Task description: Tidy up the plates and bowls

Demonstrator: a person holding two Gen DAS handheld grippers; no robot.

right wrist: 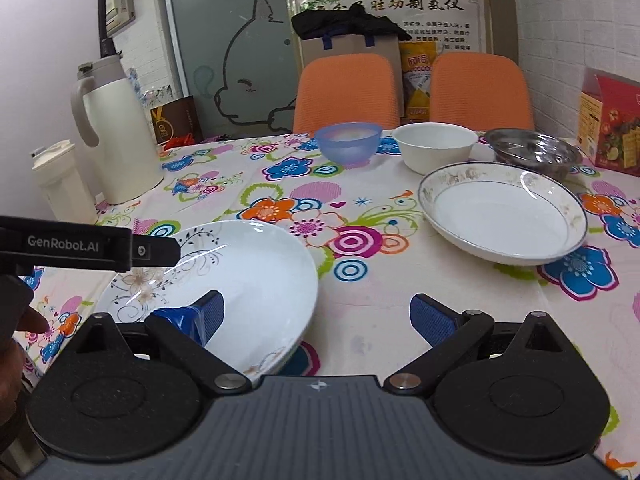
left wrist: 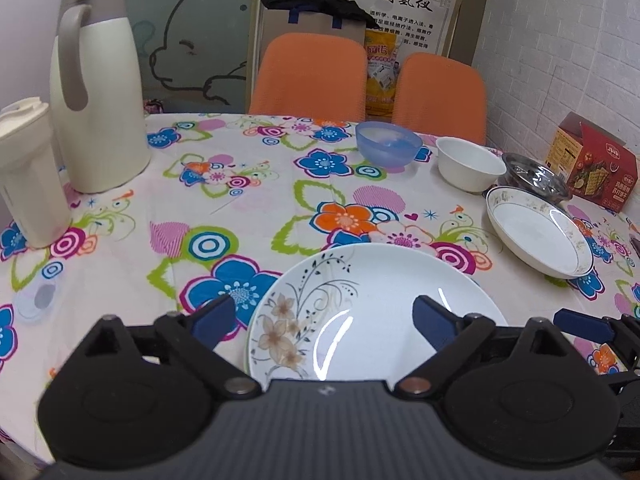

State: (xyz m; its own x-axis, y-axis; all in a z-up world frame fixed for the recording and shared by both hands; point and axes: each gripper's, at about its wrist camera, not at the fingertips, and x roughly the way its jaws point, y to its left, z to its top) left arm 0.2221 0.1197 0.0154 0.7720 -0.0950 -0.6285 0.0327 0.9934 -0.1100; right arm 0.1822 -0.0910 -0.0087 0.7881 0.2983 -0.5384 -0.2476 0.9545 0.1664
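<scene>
Flowered tablecloth [left wrist: 248, 208] carries a floral plate [left wrist: 372, 312] between both spread grippers.

Even indoor light, glare streaks on white plate [left wrist: 372, 312], fisheye-bent edges.

White plate with brown flower and black vine print [left wrist: 360, 312] nearest on the floral bench, gold-rimmed deep plate [left wrist: 540, 236] to its right, steel bowl [left wrist: 536, 176], white bowl [left wrist: 470, 164] and translucent blue bowl [left wrist: 388, 144] upright in a row behind
</scene>
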